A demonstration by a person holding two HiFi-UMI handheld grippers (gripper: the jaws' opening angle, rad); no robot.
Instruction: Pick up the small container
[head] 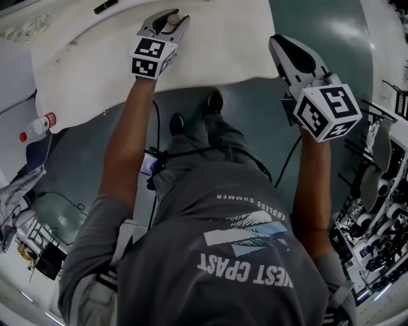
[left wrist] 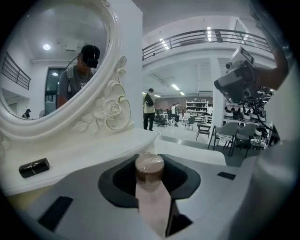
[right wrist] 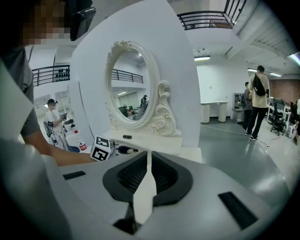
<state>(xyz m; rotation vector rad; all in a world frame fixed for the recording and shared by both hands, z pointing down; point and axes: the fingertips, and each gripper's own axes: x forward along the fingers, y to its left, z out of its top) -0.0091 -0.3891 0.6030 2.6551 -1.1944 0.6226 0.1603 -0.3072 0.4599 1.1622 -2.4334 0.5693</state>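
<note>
The small container (left wrist: 149,169) is a little round pot with a brown band and a pale lid. It sits upright between the two jaws of my left gripper (left wrist: 150,187), which press on its sides. From the head view its lid (head: 173,20) shows at the tip of the left gripper (head: 167,15), over the white dressing table (head: 95,70). My right gripper (head: 275,42) hangs past the table's front edge, over the floor. Its jaws meet with nothing between them (right wrist: 149,161).
An ornate oval mirror (right wrist: 131,84) stands on a raised shelf at the back of the table. A small black tube (left wrist: 33,167) lies on that shelf. A red-capped water bottle (head: 37,127) lies left of the table. People and chairs stand far off in the hall.
</note>
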